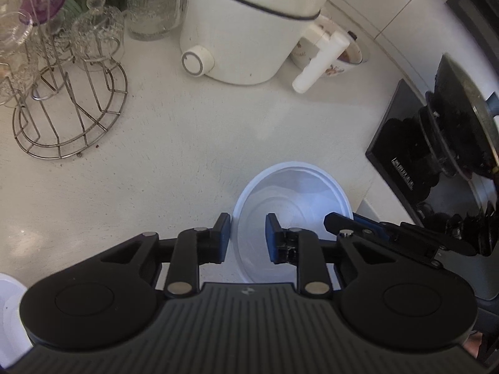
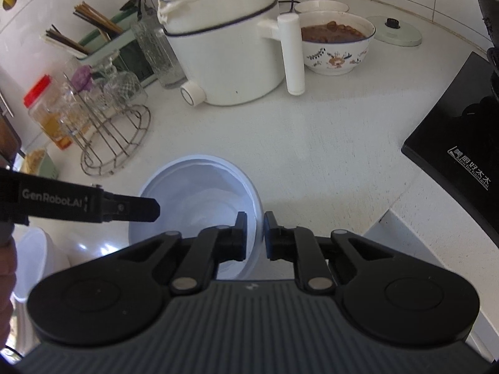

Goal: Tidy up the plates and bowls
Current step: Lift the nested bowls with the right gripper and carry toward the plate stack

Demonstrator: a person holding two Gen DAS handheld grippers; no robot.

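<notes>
A white plastic bowl (image 1: pixel 296 193) (image 2: pixel 199 187) is just over the pale countertop (image 1: pixel 174 143), near its front edge. My left gripper (image 1: pixel 248 237) is shut on the bowl's left rim, one finger outside the wall and one inside. My right gripper (image 2: pixel 255 233) is shut on the opposite, right rim in the same way. The right gripper's fingers (image 1: pixel 343 221) show at the bowl's far side in the left wrist view. In the right wrist view the left gripper's finger (image 2: pixel 146 210) reaches in from the left. Another white bowl (image 2: pixel 34 258) (image 1: pixel 9 305) sits at the lower left, partly hidden.
A white electric pot (image 2: pixel 224 53) with a long handle stands at the back. Left of it are a wire rack of glasses (image 1: pixel 68 93) and a glass jug (image 1: pixel 156 3). A patterned bowl of brown food (image 2: pixel 336 46) and a lid (image 2: pixel 396 34) lie behind. A black stove (image 2: pixel 452 155) with a pan (image 1: pixel 461 109) is on the right.
</notes>
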